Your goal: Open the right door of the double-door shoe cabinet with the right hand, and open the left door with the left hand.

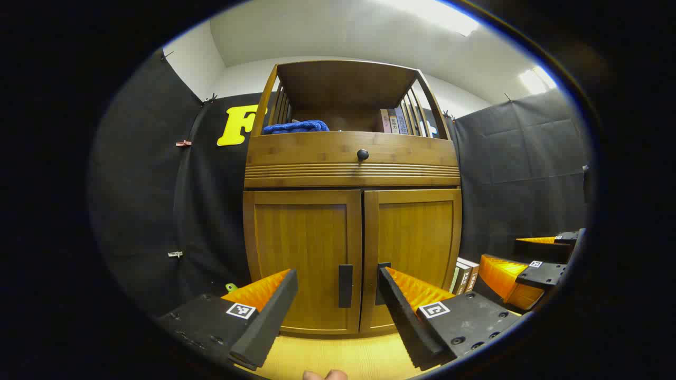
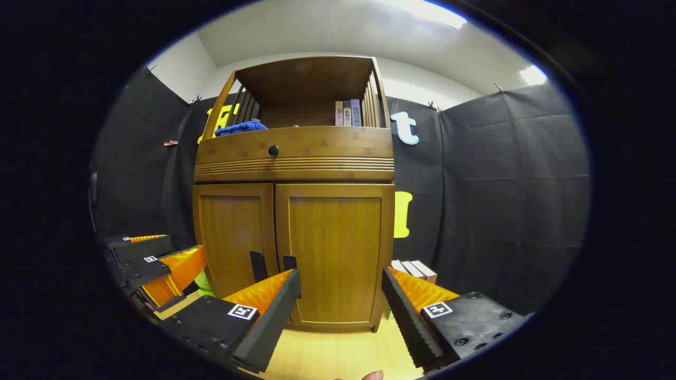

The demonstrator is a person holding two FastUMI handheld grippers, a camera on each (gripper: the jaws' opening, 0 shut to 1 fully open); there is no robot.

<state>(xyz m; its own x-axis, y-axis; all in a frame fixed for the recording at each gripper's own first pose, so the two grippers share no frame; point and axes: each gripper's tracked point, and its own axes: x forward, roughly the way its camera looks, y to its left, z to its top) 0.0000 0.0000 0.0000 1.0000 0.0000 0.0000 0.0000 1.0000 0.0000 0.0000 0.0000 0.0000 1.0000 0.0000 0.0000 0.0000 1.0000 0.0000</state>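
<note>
Shoe cabinet [image 1: 353, 211] stands dead ahead on the pale wood floor [image 1: 338, 356], both doors shut. Left door [image 1: 303, 258] & right door [image 1: 414, 243] meet at the centre seam, each w/ a dark vertical handle beside it. Left handle [image 1: 345, 285] shows in full in the left gripper view; right handle [image 1: 381, 274] is partly covered by a finger there.

Left gripper [image 1: 338, 301] hangs in front of the seam, fingers wide apart, nothing between them, short of the doors. Right gripper [image 2: 340, 303] faces the right door [image 2: 335, 253], fingers likewise spread & holding nothing. In the right gripper view the left door [image 2: 232, 237] sits at an angle and both handles [image 2: 257, 266] are cut off at the bottom by the near finger.

The other gripper peeks in at each view's edge, cropped by the rim: right one at [image 1: 533, 266], left one at [image 2: 153, 264].

Above the doors: drawer w/ a round knob [image 1: 363, 154], then an open shelf w/ a blue cloth [image 1: 296, 127] & a few books [image 1: 395, 121]; spines too small to read. More books [image 1: 465, 275] stand on the floor by the cabinet's right side, half hidden. Something green [image 2: 203, 282] low beside the cabinet, can't tell what. A fingertip [image 1: 325, 375] pokes in at the bottom edge.
</note>
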